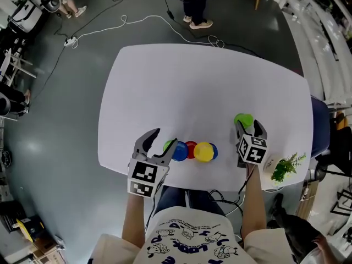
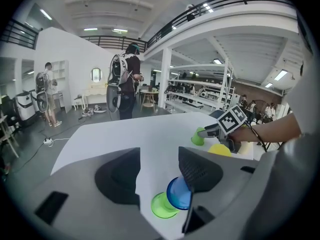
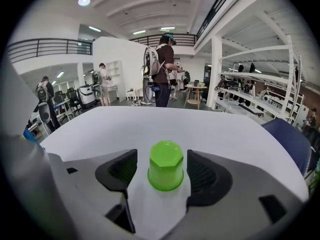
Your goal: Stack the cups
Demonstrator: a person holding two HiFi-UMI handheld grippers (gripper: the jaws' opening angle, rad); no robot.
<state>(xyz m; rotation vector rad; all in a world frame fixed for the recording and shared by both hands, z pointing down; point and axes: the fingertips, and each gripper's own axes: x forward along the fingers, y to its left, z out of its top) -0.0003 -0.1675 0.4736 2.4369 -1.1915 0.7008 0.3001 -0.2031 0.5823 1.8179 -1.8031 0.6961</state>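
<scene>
- Table: cup row at 6 o'clock, green cup at 4 o'clock.
- Left gripper: jaws wide, gripping nothing, at the row's 9 o'clock end.
- Right gripper: jaws apart, straddling green cup; pickup step, so it likely needs to squeeze next.

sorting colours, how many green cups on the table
2. Left green cup beside the blue cup; right green cup upside down between the right claw's open jaws. More could be nested unseen.

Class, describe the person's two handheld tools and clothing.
Both the left tool and right tool are grey, two-jawed, with dark ribbed pads. Each carries a white cube of black square markers. The person wears a white top with dark print.
</scene>
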